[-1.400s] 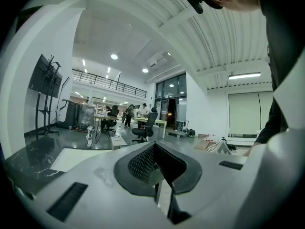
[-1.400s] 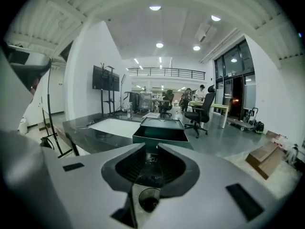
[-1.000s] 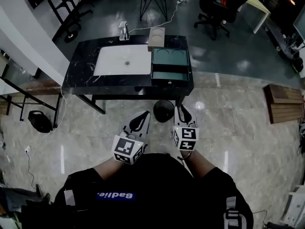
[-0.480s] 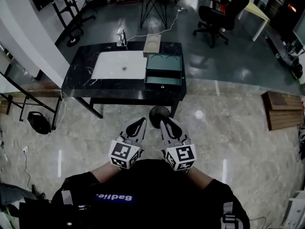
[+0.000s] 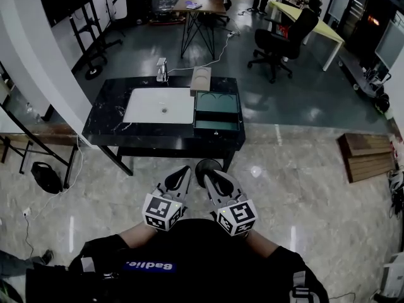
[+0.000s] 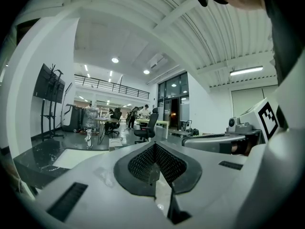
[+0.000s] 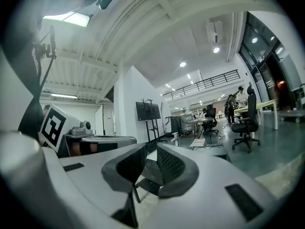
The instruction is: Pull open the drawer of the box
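The left gripper (image 5: pixel 184 173) and right gripper (image 5: pixel 213 177) sat side by side at the lower centre of the head view, close to the person's body and well apart from the black table (image 5: pixel 107 115) higher in the frame. The left claw's pads met at their tips with nothing between them. The right claw's pads stood a narrow gap apart, also empty. The green box (image 5: pixel 217 103) rested on the table's right end, just beside the white sink (image 5: pixel 159 105), its drawer (image 5: pixel 216 125) front facing the person, touched by neither gripper
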The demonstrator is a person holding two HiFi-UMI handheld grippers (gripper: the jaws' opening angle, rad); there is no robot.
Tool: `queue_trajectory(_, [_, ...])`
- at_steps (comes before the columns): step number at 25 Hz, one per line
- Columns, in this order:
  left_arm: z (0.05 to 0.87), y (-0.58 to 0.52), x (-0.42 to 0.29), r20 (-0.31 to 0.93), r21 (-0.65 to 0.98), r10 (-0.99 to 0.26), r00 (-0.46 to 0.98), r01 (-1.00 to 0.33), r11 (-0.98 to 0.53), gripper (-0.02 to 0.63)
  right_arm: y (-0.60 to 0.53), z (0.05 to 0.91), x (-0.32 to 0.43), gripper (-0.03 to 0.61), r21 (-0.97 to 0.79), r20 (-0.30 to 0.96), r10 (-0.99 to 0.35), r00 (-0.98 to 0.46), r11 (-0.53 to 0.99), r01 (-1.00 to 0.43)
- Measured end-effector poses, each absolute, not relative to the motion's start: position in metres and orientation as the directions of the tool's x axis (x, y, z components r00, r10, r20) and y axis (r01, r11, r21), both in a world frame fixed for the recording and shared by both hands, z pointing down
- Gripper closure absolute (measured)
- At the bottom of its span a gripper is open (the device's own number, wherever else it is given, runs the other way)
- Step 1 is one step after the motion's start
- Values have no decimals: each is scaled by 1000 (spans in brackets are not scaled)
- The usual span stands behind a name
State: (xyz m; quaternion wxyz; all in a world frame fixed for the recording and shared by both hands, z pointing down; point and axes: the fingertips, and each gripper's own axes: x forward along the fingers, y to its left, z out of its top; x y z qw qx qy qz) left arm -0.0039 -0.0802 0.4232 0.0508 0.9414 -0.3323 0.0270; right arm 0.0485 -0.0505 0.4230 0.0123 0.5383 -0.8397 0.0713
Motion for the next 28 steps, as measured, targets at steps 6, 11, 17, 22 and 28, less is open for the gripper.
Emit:
queue_trajectory(6, [425,-78,-22,85,78,-622,778,-628,-775,621,-50,424,28,578,-108,103,-888,-448,437,-893])
queue_trajectory(11, [426,-77,-32,78,73,-623,778,-627,-775,621,-53,425,17,578,-96,107,-885,-452,444,-891])
queue_trajectory(17, [426,-75,-34,79,63,-618,782,-623,-780,621,-55,424,13,578,-86,99,-886,-453,446,-891])
queue_trajectory(22, [425,-76,-34,77,53,-617,783,-621,-782,621,-56,424,12,578,-81,96,-885,-455,449,-890])
queue_trajectory(28, [424,-74,-33,81,43,-615,785,-619,-784,621,-55,425,14,578,-70,106,-888,-448,443,-894])
